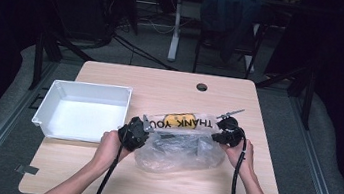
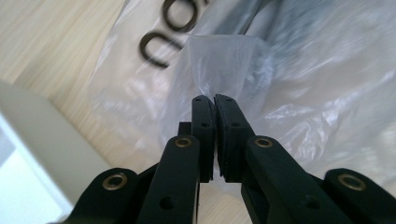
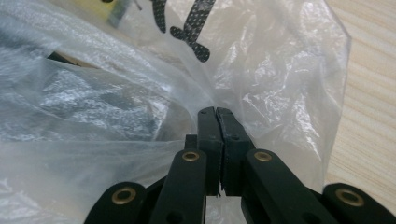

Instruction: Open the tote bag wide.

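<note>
Plastic bag (image 1: 181, 146) sits mid-table at about 3 o'clock of the white bin (image 1: 82, 110), stretched between both tongs, so the grab looks done; lifting or opening is what's left, I'd guess. Left gripper view: left gripper (image 2: 214, 100) is clamped tight on a fold of film. Right gripper view: right gripper (image 3: 216, 112) is pinched shut on the bag's edge too.

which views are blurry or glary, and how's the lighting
High view: table lit, room around it dark. Left gripper view: plastic bag soft and blurred, white bin washed out. Right gripper view: bag film crinkled with glints, jaws sharp.
</note>
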`<state>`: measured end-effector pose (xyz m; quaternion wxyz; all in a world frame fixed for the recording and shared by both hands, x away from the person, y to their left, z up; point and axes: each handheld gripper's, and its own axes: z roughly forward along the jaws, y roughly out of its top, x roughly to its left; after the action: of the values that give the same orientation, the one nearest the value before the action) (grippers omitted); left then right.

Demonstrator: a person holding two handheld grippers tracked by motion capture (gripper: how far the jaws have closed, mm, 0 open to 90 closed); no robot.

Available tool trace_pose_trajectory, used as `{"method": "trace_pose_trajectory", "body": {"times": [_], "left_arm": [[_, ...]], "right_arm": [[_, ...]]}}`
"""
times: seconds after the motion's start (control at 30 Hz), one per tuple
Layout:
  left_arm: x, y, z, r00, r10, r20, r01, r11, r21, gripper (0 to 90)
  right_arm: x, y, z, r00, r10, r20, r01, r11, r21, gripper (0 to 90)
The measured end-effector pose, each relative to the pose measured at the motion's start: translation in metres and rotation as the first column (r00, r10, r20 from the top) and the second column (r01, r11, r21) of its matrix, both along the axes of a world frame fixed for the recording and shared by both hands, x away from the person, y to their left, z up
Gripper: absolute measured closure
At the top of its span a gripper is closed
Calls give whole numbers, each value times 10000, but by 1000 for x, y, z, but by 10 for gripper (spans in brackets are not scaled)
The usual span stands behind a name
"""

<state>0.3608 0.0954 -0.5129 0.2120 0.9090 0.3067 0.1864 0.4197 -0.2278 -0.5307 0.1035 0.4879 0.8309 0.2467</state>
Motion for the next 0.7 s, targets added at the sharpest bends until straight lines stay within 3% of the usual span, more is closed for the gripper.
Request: {"method": "trace_pose_trajectory", "body": {"times": [0.1, 0.2, 0.37, 0.43, 0.7], "left_arm": [[3, 6, -9, 9991, 122, -410, -117, 9999, 123, 879], [4, 8, -17, 9987, 212, -460, -192, 9989, 424, 883], [10, 5, -33, 9964, 268, -802, -207, 9969, 756, 890], [11, 4, -35, 9964, 262, -806, -197, 9965, 809, 892], [13, -1, -39, 9960, 207, -865, -130, 9960, 888, 892]], "right_arm": [[0, -1, -2, 10000, -76, 32, 76, 10000, 49, 876], [1, -3, -3, 9999, -153, 28, 154, 9999, -79, 876], [3, 0, -10, 9999, -99, -21, 97, 9983, -582, 877], [3, 0, -10, 9999, -35, -136, 22, 9956, -941, 879], [6, -4, -16, 9996, -157, -251, 116, 9874, -1577, 841]]}}
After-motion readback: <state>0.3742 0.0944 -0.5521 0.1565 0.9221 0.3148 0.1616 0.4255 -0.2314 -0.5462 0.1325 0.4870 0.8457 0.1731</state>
